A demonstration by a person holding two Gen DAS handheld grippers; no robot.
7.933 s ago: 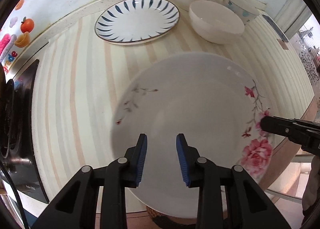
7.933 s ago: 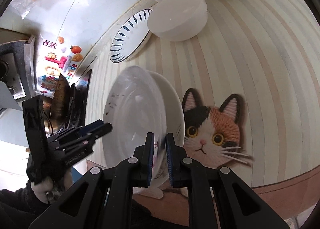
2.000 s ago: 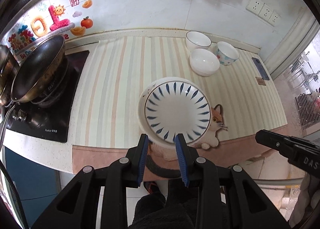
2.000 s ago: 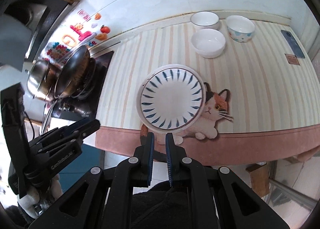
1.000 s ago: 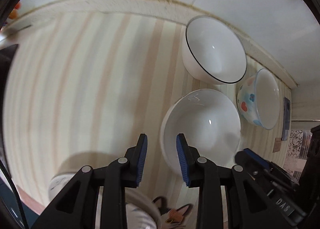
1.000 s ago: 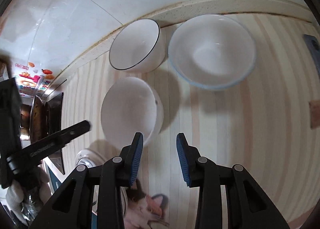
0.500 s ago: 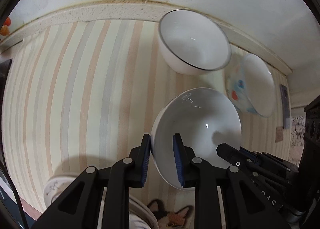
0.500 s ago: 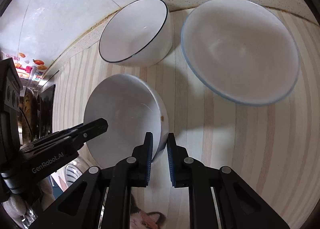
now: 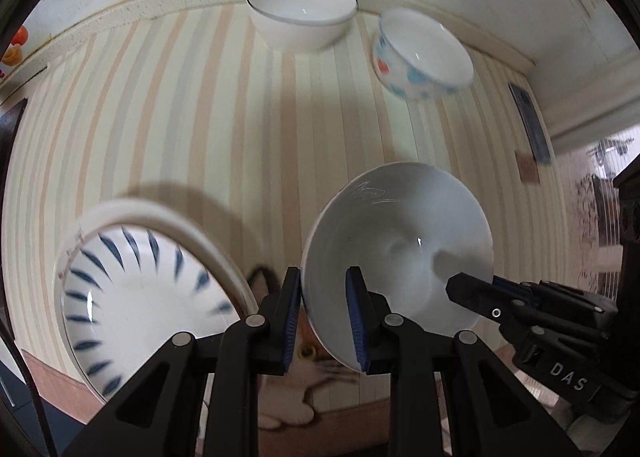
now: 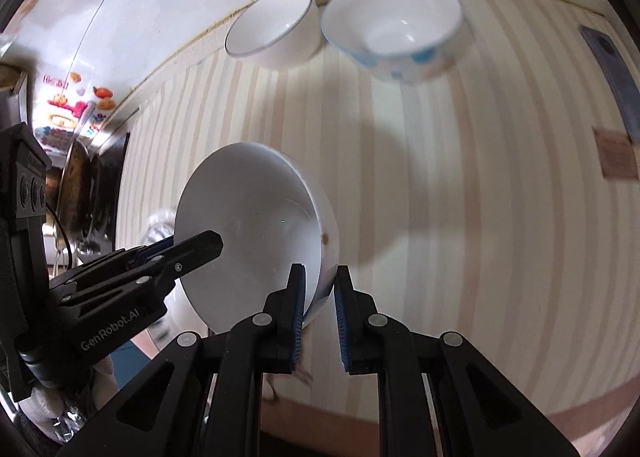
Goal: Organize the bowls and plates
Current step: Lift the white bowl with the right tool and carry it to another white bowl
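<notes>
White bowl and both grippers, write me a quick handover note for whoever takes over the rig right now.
Left gripper: shut on the white bowl's near rim.
Right gripper: shut on the opposite rim; the bowl is lifted and tilted over the striped mat.
Done: blue-petal plate sits stacked on another plate at front left.
Left: set this bowl down, probably on that stack, then handle the black-rimmed bowl and the dotted bowl, both by the back wall.
</notes>
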